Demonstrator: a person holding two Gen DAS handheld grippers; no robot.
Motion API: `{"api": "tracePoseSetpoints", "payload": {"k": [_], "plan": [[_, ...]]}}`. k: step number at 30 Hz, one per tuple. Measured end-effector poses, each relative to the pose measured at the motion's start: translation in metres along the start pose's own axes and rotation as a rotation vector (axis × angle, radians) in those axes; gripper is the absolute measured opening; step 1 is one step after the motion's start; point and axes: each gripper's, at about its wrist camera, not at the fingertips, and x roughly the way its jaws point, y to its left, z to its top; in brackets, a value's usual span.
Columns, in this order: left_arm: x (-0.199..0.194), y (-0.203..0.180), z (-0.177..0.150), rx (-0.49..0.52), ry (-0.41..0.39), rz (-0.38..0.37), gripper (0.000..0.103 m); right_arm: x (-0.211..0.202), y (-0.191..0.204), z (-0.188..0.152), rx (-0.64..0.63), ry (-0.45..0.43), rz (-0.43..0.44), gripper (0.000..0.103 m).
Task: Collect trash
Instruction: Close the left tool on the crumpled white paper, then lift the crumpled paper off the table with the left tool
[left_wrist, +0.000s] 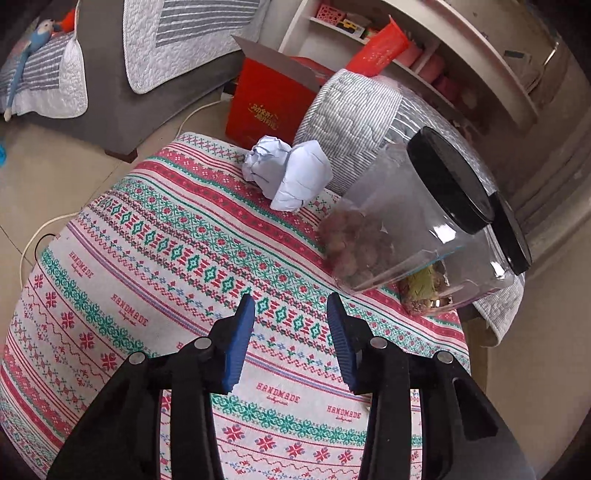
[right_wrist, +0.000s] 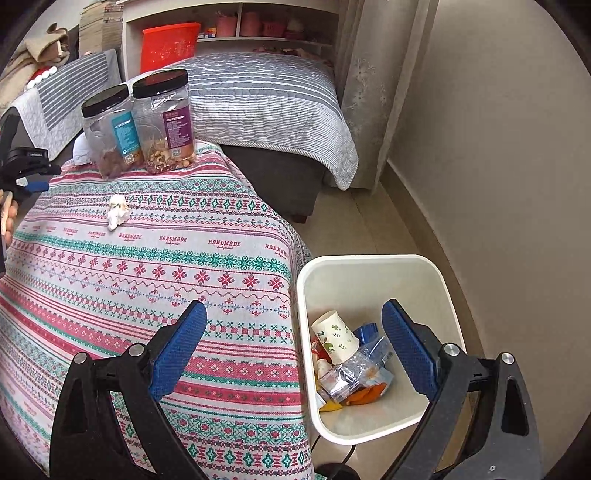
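Both grippers are empty: the left gripper holds its fingers partly apart above the table short of the crumpled paper beside two jars, while the right gripper gapes wide over the bin of trash.

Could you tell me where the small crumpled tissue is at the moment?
In the right wrist view, the crumpled tissue lies on the patterned tablecloth, left of centre, just in front of the two jars.

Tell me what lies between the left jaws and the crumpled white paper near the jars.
Only bare patterned tablecloth. In the left wrist view, nothing sits between the left gripper, jaws apart and empty, and the crumpled white paper; the jars stand off to the right.
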Motion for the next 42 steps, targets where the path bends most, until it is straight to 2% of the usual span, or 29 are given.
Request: {"api": "tracePoseSetpoints", "payload": {"k": [4, 13, 25, 32, 42], "plan": [[0.007, 0.016, 0.01, -0.05, 0.007, -0.033, 0.041, 0.006, 0.009, -0.001, -0.021, 0.014, -0.004, 0.092], [0.019, 0.045, 0.026, -0.191, 0.051, -0.177, 0.039, 0.017, 0.025, -0.001, -0.044, 0.036, -0.013, 0.092], [0.025, 0.05, 0.055, -0.208, 0.021, -0.204, 0.039, 0.029, 0.037, -0.004, -0.081, 0.065, -0.025, 0.092], [0.045, 0.045, 0.087, -0.217, -0.008, -0.208, 0.039, 0.041, 0.037, -0.005, -0.107, 0.092, -0.029, 0.092], [0.081, 0.024, 0.112, -0.201, -0.006, -0.205, 0.039, 0.044, 0.045, -0.008, -0.188, 0.116, -0.014, 0.092]]}}
